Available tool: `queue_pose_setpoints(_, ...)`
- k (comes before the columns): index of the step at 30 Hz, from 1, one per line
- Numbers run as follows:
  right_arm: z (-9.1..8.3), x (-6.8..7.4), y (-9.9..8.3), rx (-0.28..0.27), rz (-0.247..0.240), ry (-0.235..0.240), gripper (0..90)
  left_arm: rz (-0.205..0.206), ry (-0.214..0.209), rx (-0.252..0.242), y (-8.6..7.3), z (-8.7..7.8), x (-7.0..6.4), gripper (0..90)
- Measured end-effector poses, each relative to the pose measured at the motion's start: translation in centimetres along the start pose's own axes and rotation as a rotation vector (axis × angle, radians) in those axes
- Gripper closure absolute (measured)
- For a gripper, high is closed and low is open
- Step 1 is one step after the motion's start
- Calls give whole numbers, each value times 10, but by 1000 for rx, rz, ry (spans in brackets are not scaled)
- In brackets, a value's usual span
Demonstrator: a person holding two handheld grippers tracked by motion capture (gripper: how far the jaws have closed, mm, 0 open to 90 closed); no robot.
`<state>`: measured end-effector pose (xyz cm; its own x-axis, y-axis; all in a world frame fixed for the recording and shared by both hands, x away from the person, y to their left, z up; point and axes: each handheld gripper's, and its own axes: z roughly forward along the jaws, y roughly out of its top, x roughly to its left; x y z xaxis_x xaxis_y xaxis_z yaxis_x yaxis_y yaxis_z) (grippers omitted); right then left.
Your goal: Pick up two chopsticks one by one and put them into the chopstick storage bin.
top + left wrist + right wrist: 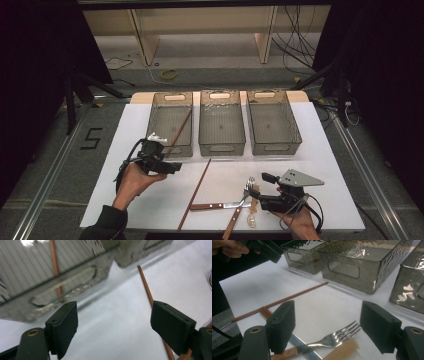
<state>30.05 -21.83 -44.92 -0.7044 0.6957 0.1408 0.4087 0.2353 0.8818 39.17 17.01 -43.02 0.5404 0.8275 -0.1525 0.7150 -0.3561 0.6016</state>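
My left gripper [175, 167] [113, 315] hovers open in front of the left grey bin [154, 117] [75, 282], nothing between its jaws. One brown chopstick [181, 127] [54, 262] leans inside that bin. A second chopstick [197, 192] [146, 286] [294, 296] lies on the white table [300, 160], passing behind the left gripper's right jaw. My right gripper [259, 184] [327, 317] is open just above a fork [246, 192] [332, 338] that crosses a wood-handled knife [220, 205] [298, 341]. A beige spoon-like piece [252, 214] [342, 350] lies beside them.
The middle bin [222, 146] [352, 267] and right bin [295, 125] [407, 290] stand in a row at the back. The other hand with its gripper [265, 248] is at the upper left of the right gripper view. Metal rails and cables surround the table.
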Motion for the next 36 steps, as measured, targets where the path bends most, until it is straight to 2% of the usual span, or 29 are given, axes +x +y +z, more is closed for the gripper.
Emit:
queue_pose_setpoints(3, 0, 0, 0, 3, -1, 0, 293, 1, 2, 13, -3, 4, -8, 199)
queue_pose_setpoints(6, 0, -1, 0, 2, 5, 0, 293, 29, -7, 58, -6, 12, -16, 200)
queue_pose_setpoints(8, 0, -1, 0, 2, 3, -1, 294, 32, -11, 66, -7, 16, -20, 201)
queue_pose_setpoints(23, 0, -1, 0, 3, 6, 0, 293, 49, -11, 113, -11, 21, -34, 220)
queue_pose_setpoints(25, 0, -1, 0, 3, 6, -1, 294, 66, -14, 134, -11, 22, -35, 222)
queue_pose_setpoints(29, 0, -1, 0, 2, 7, -1, 294, 69, -19, 151, -12, 25, -41, 231)
queue_pose_setpoints(36, 1, -1, 0, 4, 9, -2, 294, 99, -30, 187, -13, 30, -50, 256)
